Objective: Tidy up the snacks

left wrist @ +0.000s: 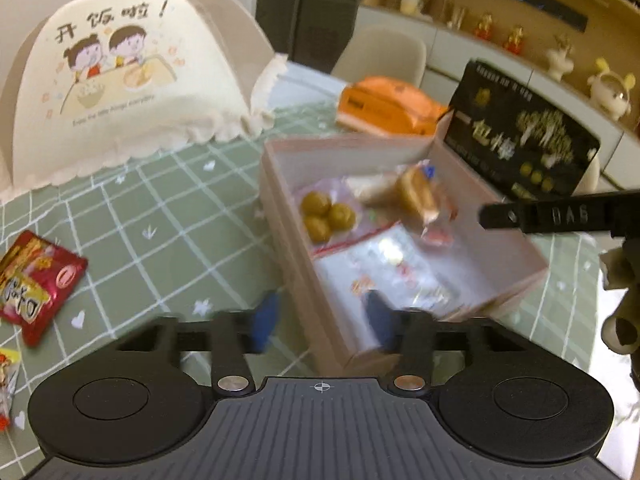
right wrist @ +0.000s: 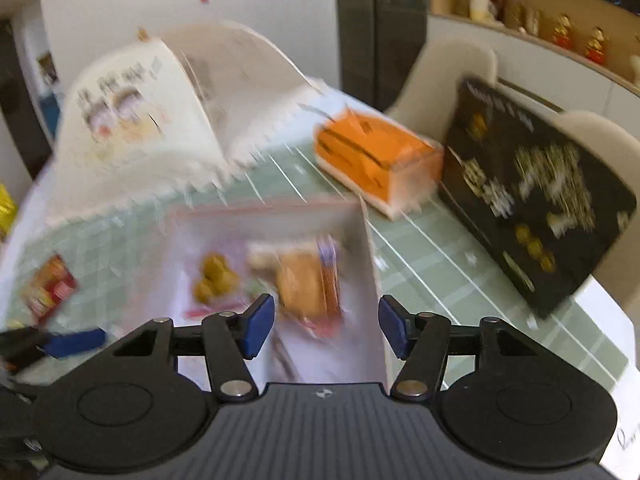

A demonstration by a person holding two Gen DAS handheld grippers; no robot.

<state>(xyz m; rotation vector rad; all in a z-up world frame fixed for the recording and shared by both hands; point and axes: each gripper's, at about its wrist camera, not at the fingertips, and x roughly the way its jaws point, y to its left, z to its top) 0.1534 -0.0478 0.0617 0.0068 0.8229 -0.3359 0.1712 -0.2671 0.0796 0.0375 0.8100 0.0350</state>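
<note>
A pink open box stands on the green checked tablecloth and holds green round snacks, a wrapped bread snack and clear bags. My left gripper is open and empty over the box's near left wall. A red snack packet lies on the cloth at the left. In the blurred right wrist view the box, the green snacks and the bread snack show. My right gripper is open and empty above the box's near right side.
A white food cover with cartoon children stands at the back left. An orange tissue box and a black upright package stand behind the box. The other gripper's black finger reaches in from the right. Chairs stand beyond the table.
</note>
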